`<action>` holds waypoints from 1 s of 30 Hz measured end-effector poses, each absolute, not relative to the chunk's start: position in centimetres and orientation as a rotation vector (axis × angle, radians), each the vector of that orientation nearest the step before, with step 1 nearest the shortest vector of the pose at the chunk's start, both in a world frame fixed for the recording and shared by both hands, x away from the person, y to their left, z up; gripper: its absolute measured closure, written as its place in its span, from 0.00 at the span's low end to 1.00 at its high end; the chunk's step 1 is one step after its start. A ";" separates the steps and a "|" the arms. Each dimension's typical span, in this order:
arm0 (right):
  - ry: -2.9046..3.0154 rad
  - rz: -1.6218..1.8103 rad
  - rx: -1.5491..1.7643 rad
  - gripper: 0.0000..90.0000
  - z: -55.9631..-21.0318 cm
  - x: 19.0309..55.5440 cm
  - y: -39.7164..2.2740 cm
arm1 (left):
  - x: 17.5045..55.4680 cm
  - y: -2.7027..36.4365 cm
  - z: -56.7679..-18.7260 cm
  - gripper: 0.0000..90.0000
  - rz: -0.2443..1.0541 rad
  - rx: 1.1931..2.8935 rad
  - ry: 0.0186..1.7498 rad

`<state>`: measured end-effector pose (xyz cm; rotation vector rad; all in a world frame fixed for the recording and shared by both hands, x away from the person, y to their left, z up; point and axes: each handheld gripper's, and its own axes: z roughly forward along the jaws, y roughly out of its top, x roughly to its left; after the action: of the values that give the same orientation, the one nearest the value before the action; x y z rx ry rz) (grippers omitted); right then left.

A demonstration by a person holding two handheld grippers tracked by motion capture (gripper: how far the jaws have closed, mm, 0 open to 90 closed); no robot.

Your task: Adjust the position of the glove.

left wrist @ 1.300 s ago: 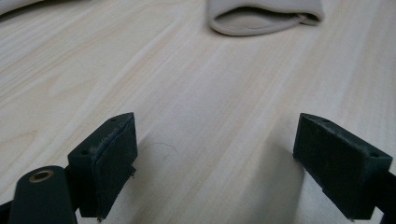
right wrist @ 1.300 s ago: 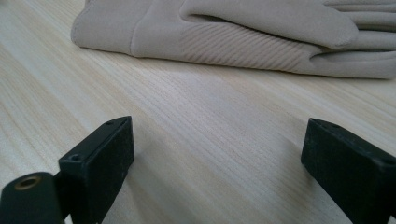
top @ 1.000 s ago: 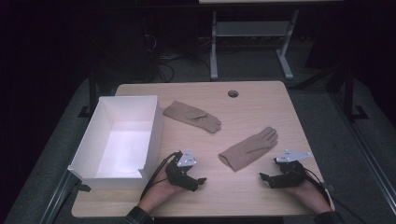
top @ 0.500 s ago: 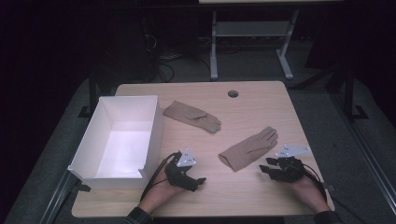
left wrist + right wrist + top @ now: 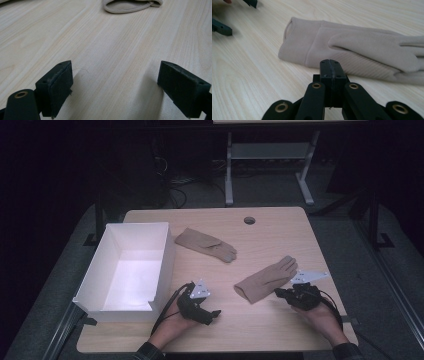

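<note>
Two beige gloves lie flat on the wooden table (image 5: 250, 332). The near glove (image 5: 265, 280) rests at centre right, its cuff toward my left gripper and its fingers pointing to the far right. My right gripper (image 5: 278, 293) sits just right of this glove, its jaws pressed together with nothing between them. In the right gripper view the shut gripper (image 5: 331, 67) stops just short of the glove's (image 5: 352, 47) ribbed edge. My left gripper (image 5: 212, 315) rests open on the table; its view shows the open gripper (image 5: 116, 80) over bare wood, the glove's cuff (image 5: 130, 5) far ahead. The far glove (image 5: 202, 242) lies beside the box.
A white open-topped box (image 5: 166, 252) stands at the table's left side, with nothing inside it. A round cable hole (image 5: 249, 220) is near the table's far edge. A metal frame (image 5: 270, 155) and cables stand on the dark floor beyond.
My right hand and gripper have shifted a little left, closer to the near glove. The left gripper and both gloves have stayed put.
</note>
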<state>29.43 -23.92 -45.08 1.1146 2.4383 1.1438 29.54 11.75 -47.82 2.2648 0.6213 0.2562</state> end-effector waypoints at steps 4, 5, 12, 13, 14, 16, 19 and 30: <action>2.433 1.159 1.098 1.00 -44.9 30.0 -23.5 | 29.5 11.8 -47.8 0.14 0.256 2.266 0.621; 2.435 1.161 1.096 1.00 -44.9 30.1 -23.4 | 29.5 11.8 -47.8 0.14 0.256 2.266 0.621; 2.466 1.178 1.055 1.00 -44.9 31.1 -22.0 | 29.5 11.7 -47.8 0.14 0.255 2.267 0.625; 2.467 1.180 1.049 1.00 -44.9 31.2 -21.9 | 29.5 11.7 -47.8 0.14 0.255 2.267 0.625; 2.467 1.183 1.053 1.00 -44.8 31.3 -21.7 | 29.5 11.8 -47.8 0.14 0.256 2.266 0.631; 2.469 1.187 1.046 1.00 -44.8 31.4 -21.5 | 29.5 11.8 -47.8 0.14 0.256 2.266 0.632; 2.473 1.206 1.040 1.00 -44.7 31.9 -20.8 | 29.6 11.8 -47.8 0.14 0.257 2.264 0.631; 2.519 1.204 1.010 1.00 -45.3 33.0 -18.3 | 29.5 11.7 -47.8 0.14 0.258 2.263 0.632</action>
<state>33.02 -18.27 -45.25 1.0099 2.5193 1.2042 29.54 11.75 -47.81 2.2629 0.6321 0.2583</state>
